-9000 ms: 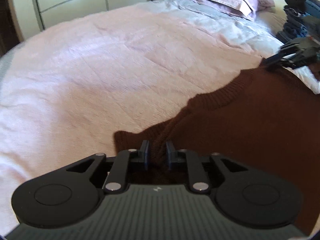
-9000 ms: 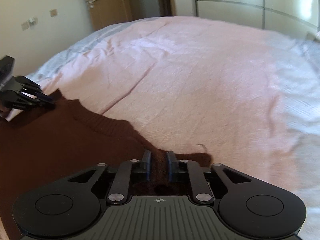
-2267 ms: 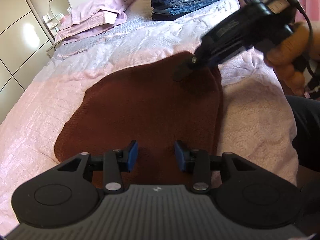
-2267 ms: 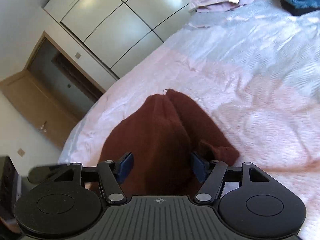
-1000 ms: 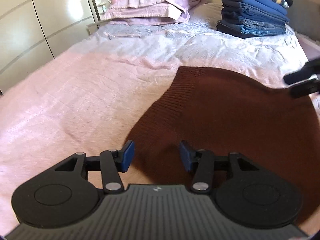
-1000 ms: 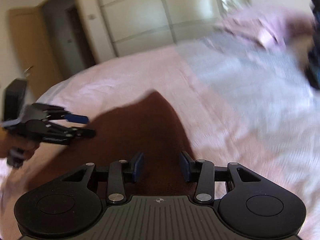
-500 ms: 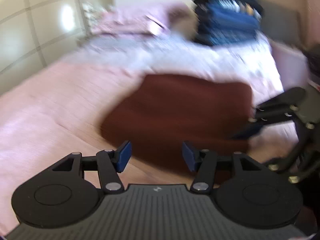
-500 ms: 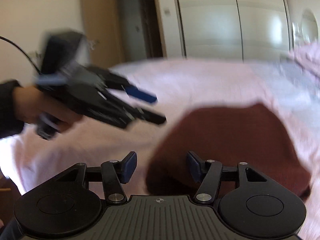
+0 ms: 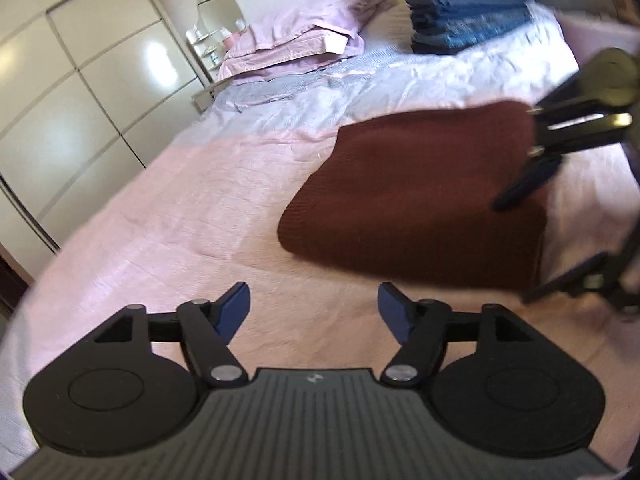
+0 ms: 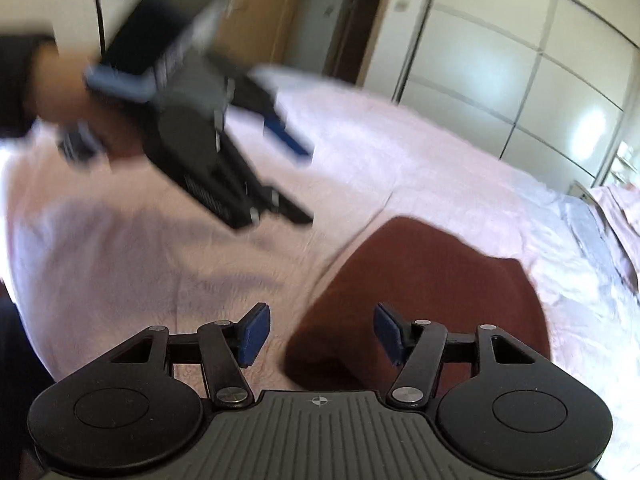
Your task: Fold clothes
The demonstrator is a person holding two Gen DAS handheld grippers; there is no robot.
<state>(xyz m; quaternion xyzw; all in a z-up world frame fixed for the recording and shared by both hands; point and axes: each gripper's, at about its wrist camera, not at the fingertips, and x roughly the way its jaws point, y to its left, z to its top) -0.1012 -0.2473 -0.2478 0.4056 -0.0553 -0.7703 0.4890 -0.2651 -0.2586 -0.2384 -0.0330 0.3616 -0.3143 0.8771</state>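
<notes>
A dark brown knitted sweater (image 9: 420, 196) lies folded into a thick rectangle on the pink bedspread (image 9: 168, 208). My left gripper (image 9: 314, 312) hovers over bare bedspread, short of the sweater's near edge, its jaws opening with nothing between them. In the right wrist view the sweater (image 10: 432, 280) spreads ahead, its near corner lying under the gap of my right gripper (image 10: 320, 336), which is open and grips nothing. The right gripper (image 9: 524, 184) also shows in the left wrist view, above the sweater's right side. The left gripper (image 10: 296, 184) appears blurred at upper left, held by a hand (image 10: 60, 84).
A stack of folded blue clothes (image 9: 468, 4) sits at the far end of the bed beside lilac pillows (image 9: 296, 44). White wardrobe doors (image 9: 72, 92) run along the left. A wooden door (image 10: 264, 12) stands beyond the bed's foot.
Both grippers have drawn back off the sweater and their jaws have widened. The left one now hangs over bare bedspread, and the right one has rolled and pulled toward the sweater's near corner.
</notes>
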